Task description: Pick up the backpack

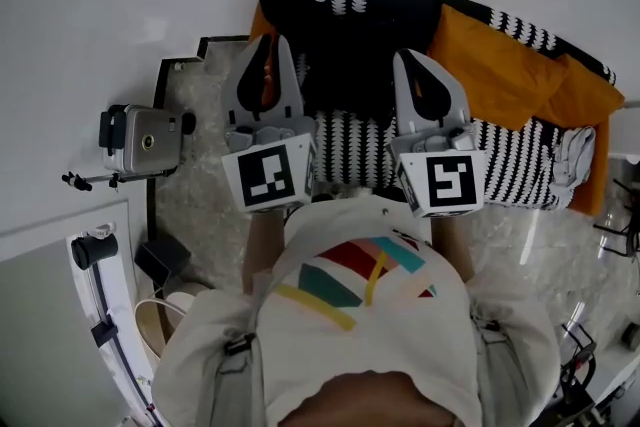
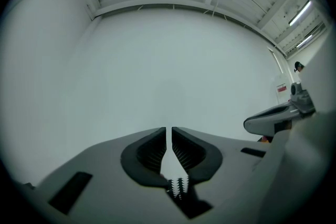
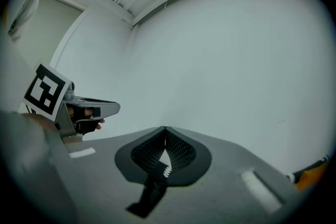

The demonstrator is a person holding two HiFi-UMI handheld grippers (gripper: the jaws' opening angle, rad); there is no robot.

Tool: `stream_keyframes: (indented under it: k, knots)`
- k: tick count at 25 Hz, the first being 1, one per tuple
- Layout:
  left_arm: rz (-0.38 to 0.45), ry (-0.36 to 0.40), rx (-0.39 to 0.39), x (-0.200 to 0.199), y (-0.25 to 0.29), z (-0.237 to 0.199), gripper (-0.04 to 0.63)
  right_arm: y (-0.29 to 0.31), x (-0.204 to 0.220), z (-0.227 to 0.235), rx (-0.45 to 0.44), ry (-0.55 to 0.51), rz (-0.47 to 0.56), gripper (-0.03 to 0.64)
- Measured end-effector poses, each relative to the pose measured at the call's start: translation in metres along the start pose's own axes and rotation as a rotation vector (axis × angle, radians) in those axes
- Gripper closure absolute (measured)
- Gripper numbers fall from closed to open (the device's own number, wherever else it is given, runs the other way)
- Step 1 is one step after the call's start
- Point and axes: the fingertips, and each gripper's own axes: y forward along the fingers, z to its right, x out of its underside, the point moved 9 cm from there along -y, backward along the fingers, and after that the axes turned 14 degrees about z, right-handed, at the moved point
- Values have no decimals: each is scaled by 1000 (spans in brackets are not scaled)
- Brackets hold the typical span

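A white backpack (image 1: 370,315) with red, teal and yellow stripes sits close against the person's body, low in the head view, with a strap and buckle (image 1: 236,345) at each side. Just beyond its top edge, my left gripper (image 1: 268,43) and right gripper (image 1: 410,57) are held side by side, pointing level at the white wall. Both are shut, and nothing shows between the jaws in the left gripper view (image 2: 169,129) or the right gripper view (image 3: 165,128). Neither jaw pair touches the backpack. The person's forearms are hidden under it.
Below the grippers lies a black-and-white striped blanket (image 1: 350,155) with orange cushions (image 1: 500,65). A camera on a stand (image 1: 140,140) is at the left, above a marbled floor (image 1: 195,185). A white wall (image 2: 168,71) fills both gripper views.
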Motion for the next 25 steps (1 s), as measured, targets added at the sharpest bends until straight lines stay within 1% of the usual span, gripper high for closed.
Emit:
stream_keyframes:
  k: [6,11,13,16,19,25]
  knots:
    - [-36,-26,9,18,11,-12,552,15,1,6,16,-18,6,612]
    - [-70,-31,52,35,24,-9,552,29,11,9,36,-16,4,612]
    - [-79,-37,57,42,29,-10,552,36,17,10,40,-8,2,612]
    - [-107,-32,59,56,40,-11,552,48,32,16,43,-15,-5,612]
    - [-114,-51,48,75,44,-18,552,55,50,13,55,-19,-10,612]
    - [-114,-75,42,131,39,-29,552,58,100,2,92,-3,-10,612]
